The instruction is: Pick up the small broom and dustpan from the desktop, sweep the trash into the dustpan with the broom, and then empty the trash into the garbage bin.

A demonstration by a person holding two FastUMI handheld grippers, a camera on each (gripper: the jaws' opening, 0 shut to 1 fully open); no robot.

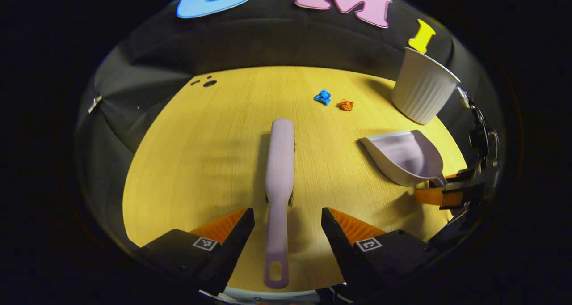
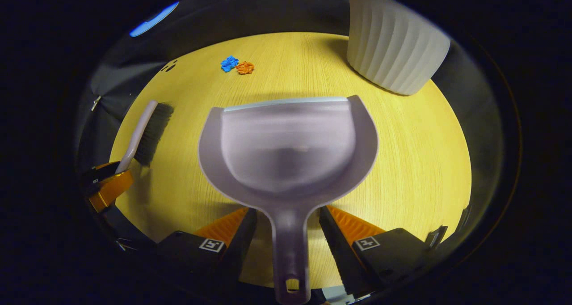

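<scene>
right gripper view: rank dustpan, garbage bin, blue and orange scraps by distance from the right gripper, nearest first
1. Dustpan: handle between the right gripper fingers, dead ahead.
2. Garbage bin: upper right on the desktop, past the pan.
3. Blue scrap and orange scrap: far side, upper left, touching or nearly so; too close to rank.

A pale lilac broom (image 1: 279,162) lies flat on the yellow desktop (image 1: 201,162), handle nearest. The matching dustpan (image 2: 288,148) sits beside it. Blue (image 1: 322,96) and orange (image 1: 345,105) crumpled scraps lie touching near a white ribbed bin (image 1: 422,91).
</scene>
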